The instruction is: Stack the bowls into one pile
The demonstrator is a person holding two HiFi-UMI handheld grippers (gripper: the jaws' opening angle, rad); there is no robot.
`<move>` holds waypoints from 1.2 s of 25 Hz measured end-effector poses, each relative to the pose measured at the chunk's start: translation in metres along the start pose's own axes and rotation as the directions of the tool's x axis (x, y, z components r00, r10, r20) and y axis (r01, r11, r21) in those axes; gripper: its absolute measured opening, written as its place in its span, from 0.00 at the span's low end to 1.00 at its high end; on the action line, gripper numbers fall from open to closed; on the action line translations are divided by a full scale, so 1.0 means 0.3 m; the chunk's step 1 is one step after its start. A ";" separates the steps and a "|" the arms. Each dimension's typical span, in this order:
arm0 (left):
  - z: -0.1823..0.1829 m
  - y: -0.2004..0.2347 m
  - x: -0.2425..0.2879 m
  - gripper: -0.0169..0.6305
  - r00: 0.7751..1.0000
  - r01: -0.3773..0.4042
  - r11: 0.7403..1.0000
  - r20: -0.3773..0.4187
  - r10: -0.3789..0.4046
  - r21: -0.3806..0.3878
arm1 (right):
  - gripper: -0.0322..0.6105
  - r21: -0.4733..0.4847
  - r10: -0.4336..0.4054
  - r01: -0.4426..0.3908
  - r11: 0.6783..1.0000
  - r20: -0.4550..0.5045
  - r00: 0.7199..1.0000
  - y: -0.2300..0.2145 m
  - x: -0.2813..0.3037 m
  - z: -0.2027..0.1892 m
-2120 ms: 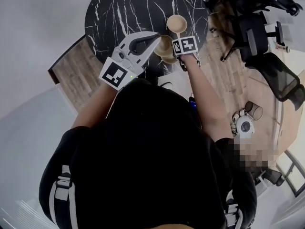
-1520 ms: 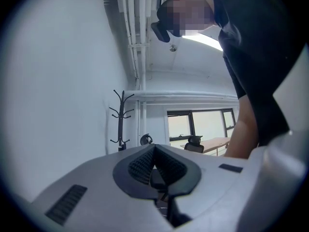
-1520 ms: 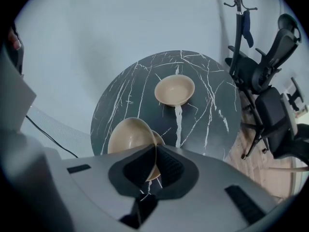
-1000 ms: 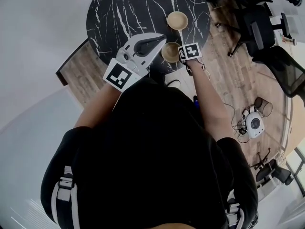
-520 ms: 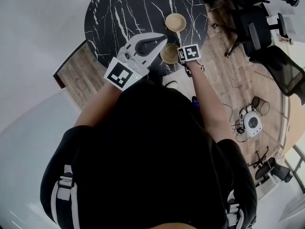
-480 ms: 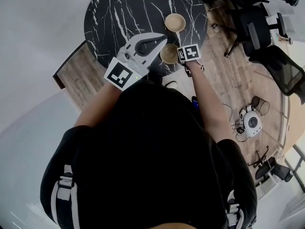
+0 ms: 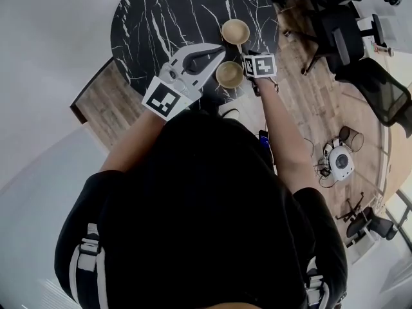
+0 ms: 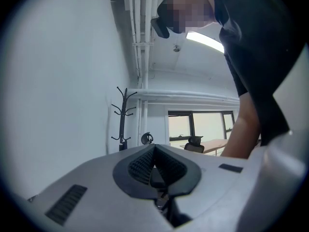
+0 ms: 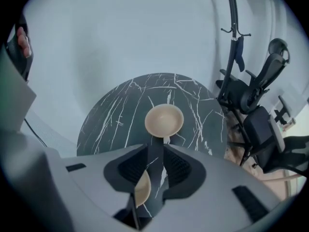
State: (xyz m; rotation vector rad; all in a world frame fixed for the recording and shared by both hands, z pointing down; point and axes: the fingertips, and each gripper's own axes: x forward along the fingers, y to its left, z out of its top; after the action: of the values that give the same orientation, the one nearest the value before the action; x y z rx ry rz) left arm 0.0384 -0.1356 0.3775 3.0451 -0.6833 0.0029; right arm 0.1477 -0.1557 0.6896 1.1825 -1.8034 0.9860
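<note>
Two bowls stand on the round black marble surface [image 7: 167,18]. The far bowl [image 7: 235,31] sits well in from the rim, its hollow empty. The near bowl [image 7: 230,74] sits close to the edge nearest us, and we cannot tell whether another bowl is nested in it. The two are near each other but apart.

Our right claw [image 9: 155,151] hangs tilted down over the near bowl, its jaws spread a little and just now opening, pinching nothing. A sliver of that bowl's rim shows through the gap. Our left claw [image 8: 154,151] is pressed together, level, left of the near bowl.

Bare marble stretches left and beyond. On the right, wooden floor [image 7: 315,108], office chairs [image 7: 347,40] and a coat rack [image 9: 234,42] crowd the surface's edge. A pale wall [image 9: 120,33] lies behind.
</note>
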 end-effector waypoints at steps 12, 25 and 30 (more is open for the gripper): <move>-0.031 0.101 0.016 0.03 1.000 0.013 1.000 -0.021 -0.013 0.002 | 0.26 0.117 -0.094 0.087 0.989 0.056 0.994 -0.122 0.093 0.124; -0.082 0.162 0.021 0.03 0.998 0.021 1.000 -0.063 -0.023 -0.023 | 0.37 0.223 -0.155 0.148 0.964 0.018 0.988 -0.229 0.227 0.138; -0.100 0.174 0.019 0.03 0.997 0.019 0.999 -0.076 -0.022 -0.042 | 0.37 0.263 -0.146 0.142 0.954 -0.004 0.989 -0.250 0.279 0.137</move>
State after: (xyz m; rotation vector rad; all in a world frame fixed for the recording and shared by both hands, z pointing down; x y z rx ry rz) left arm 0.0213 -0.1846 0.4085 2.9944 -0.6390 0.1024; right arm 0.1868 -0.2432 0.7612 1.4644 -1.6063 1.1582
